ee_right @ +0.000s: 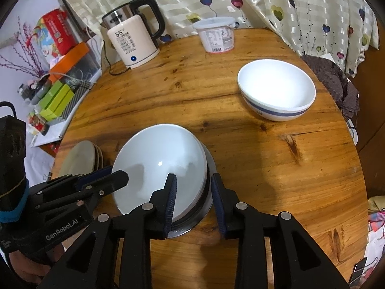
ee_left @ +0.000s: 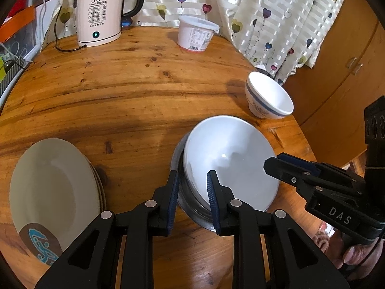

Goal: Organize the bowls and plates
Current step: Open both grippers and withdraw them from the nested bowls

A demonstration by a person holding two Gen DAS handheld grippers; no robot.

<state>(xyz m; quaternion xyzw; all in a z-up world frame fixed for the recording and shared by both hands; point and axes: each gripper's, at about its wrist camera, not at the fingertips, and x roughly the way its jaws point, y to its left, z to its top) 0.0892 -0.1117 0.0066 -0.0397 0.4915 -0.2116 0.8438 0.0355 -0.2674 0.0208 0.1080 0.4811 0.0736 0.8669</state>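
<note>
Both grippers straddle the rim of the tilted white ceramic bowl (ee_left: 228,166) in the shallow steel basin (ee_left: 192,207).

Left gripper (ee_left: 193,201) brackets its 9 o'clock edge, right gripper (ee_right: 193,202) its 3 o'clock edge; each stands narrowly parted, seemingly not yet clamped. The blue-banded white bowl (ee_right: 276,91) sits at 1 o'clock, the cream plate stack (ee_left: 53,192) at 9.

Two grippers are in view, the left gripper (ee_left: 193,200) at the bottom centre of its own view and the right gripper (ee_right: 193,202) likewise. Three bowls: a white bowl (ee_left: 231,161) nested in a metal bowl (ee_left: 190,202) at lower centre, and a blue-banded bowl (ee_right: 276,91) at right. One stack of plates (ee_left: 53,187) at lower left, apparently three. One kettle (ee_left: 101,16) and one plastic tub (ee_left: 196,33) along the top.
</note>
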